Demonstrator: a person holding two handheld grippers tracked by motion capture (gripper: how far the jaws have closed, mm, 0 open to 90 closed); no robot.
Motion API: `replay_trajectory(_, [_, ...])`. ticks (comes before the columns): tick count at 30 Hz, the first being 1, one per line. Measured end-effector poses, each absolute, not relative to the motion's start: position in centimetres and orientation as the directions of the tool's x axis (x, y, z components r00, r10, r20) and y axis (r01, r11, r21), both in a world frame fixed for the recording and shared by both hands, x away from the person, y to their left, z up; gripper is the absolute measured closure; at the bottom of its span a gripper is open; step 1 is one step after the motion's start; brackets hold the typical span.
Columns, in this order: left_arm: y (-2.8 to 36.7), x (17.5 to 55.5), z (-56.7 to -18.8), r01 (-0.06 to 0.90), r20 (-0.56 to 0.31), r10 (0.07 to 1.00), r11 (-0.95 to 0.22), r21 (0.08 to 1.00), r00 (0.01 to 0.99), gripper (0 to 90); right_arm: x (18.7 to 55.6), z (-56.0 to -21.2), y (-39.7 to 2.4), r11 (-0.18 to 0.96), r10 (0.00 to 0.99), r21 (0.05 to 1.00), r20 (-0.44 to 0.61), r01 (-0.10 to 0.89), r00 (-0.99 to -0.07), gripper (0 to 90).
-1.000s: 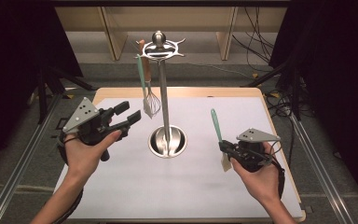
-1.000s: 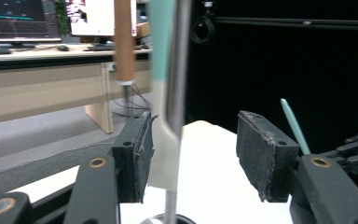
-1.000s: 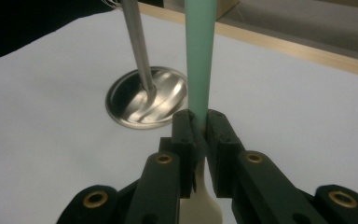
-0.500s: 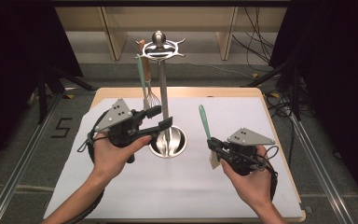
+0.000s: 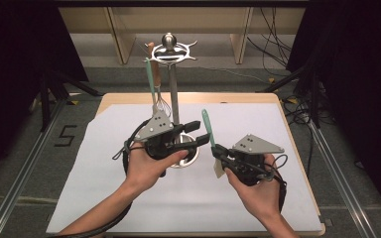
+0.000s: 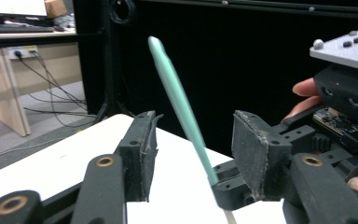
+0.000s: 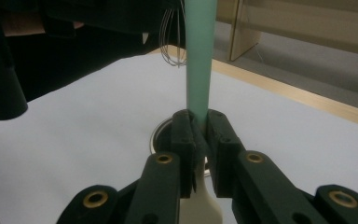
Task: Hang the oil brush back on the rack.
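The right gripper (image 5: 217, 150) is clamped on a spatula (image 5: 209, 133) with a mint-green handle and a cream blade. Its fingers (image 7: 185, 135) press on the lower part of the handle just above the blade, which hangs below them, and the handle rises upright with a slight lean toward the far edge of the bench (image 5: 297, 148). In the right gripper view the handle stands straight up between the two pads, with the blade showing underneath.

The left gripper (image 5: 194, 135) sits just left of the spatula, near the middle of the bench, over the round base of the utensil stand (image 5: 173, 89). Its fingers (image 6: 142, 154) are well apart and have just been closing. In the left gripper view the green handle stands between them, nearer the right-hand pad, and neither pad touches it. The right gripper and a fingertip of the hand that holds it show beyond.

The stand is a steel pole with a hooked crown at the top. A whisk (image 5: 161, 105) with a green handle hangs from it toward the far edge of the bench. A white sheet (image 5: 104, 168) covers most of the bench top.
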State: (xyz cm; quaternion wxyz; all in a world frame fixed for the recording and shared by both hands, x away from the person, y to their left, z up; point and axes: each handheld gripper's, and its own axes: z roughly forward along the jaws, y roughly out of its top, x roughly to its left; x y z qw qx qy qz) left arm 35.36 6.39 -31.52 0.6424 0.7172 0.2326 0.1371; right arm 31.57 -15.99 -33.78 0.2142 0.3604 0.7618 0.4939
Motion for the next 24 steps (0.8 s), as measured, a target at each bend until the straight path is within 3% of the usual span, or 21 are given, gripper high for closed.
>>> replay_trajectory(13, [5.4, 35.6, -32.1, 0.174, -0.114, 0.506, -0.071, 0.982, 0.855, 64.2, 31.5, -33.4, -15.2, 0.244, 0.747, 0.922, 0.019, 0.301, -0.664, 83.4])
replay_trajectory(19, [5.7, 35.7, -32.1, 0.13, -0.074, 0.508, -0.075, 0.989, 0.858, 74.3, 31.3, -33.2, -15.1, 0.255, 0.747, 0.92, 0.007, 0.297, -0.665, 83.3])
replay_trajectory(24, [6.0, 35.7, -32.0, 0.147, -0.107, 0.487, -0.044, 0.988, 0.867, 78.7, 31.2, -33.2, -14.9, 0.251, 0.75, 0.924, 0.002, 0.288, -0.661, 83.1])
